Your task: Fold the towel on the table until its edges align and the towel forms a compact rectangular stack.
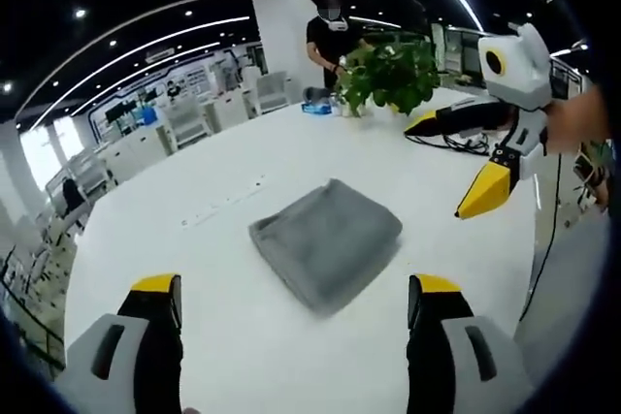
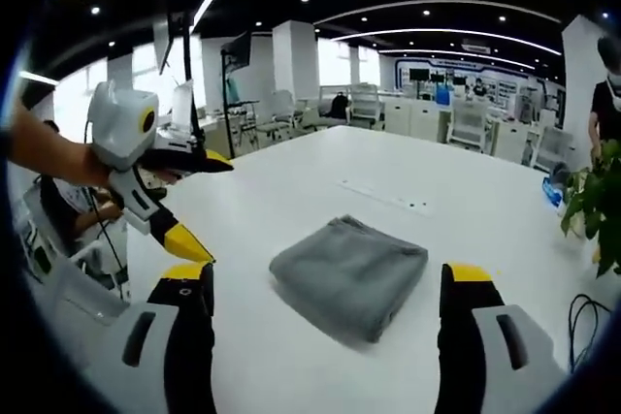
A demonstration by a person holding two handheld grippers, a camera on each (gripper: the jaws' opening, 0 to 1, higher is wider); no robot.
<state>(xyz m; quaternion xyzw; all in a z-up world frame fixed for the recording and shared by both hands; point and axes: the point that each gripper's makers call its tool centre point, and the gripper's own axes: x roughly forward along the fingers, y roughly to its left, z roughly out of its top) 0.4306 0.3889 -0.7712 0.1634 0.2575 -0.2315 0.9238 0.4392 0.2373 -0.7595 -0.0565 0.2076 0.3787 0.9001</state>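
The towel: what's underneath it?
The folded grey towel lies flat on the white table. Whatever the towel covers is hidden; nothing pokes out around it.

The left white-and-grey gripper with yellow-tipped black jaws [image 1: 295, 300] has its jaws spread wide apart, nothing between them. The right gripper of the same make [image 2: 326, 288] is likewise wide open and empty — seen from the left gripper view it hangs raised, its jaws parted, one pointing downward, gripped by a bare hand [image 1: 572, 123].
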